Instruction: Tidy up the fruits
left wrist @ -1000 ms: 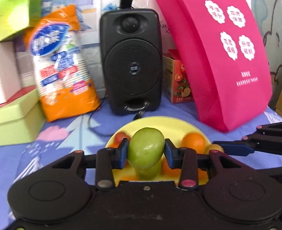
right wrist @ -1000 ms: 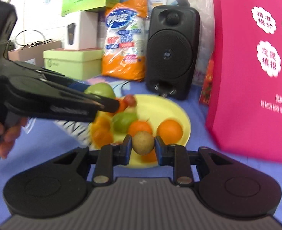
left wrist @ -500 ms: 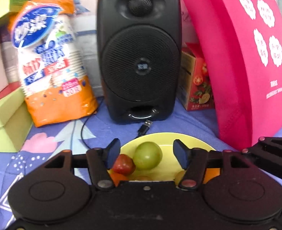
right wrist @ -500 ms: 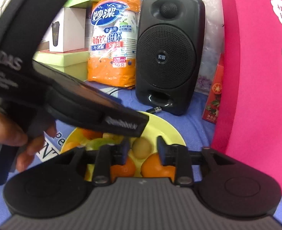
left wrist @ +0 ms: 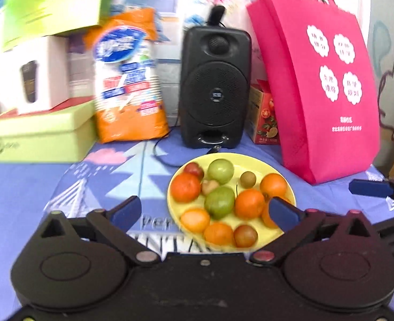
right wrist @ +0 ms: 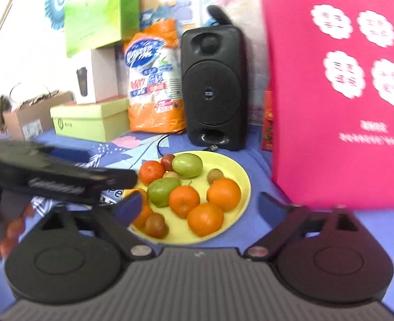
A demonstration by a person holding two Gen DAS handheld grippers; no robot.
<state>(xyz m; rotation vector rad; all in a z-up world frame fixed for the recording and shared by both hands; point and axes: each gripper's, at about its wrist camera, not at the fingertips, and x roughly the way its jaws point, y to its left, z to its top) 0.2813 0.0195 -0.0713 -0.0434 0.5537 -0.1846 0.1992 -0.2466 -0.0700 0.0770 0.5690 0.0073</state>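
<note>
The pink bag (left wrist: pixel 328 93) takes up the right side, standing on the counter (left wrist: pixel 23 187) just right of the black speaker (left wrist: pixel 215 85), with a small red carton (left wrist: pixel 263 112) tucked between them. Left of the speaker there's an orange pack of cups (left wrist: pixel 128 80), then a pale green box (left wrist: pixel 39 136) with a white box (left wrist: pixel 40 72) stacked on it. The yellow plate (left wrist: pixel 253 160) sits in front of the speaker with all the fruit on it: two green fruits, one at the back (left wrist: pixel 220 170) and one mid-plate (left wrist: pixel 219 202), several oranges (left wrist: pixel 250 203), a small brown one (left wrist: pixel 247 179) and a couple of reddish ones. Left gripper (left wrist: pixel 205 211) has just been opening and its fingers are spread wide with nothing between them, only the plate's front part behind. Same for the right gripper (right wrist: pixel 201 204): just opened, fingers wide, gripping nothing. A hand (right wrist: pixel 7 230) shows at the left edge of the right view.
</note>
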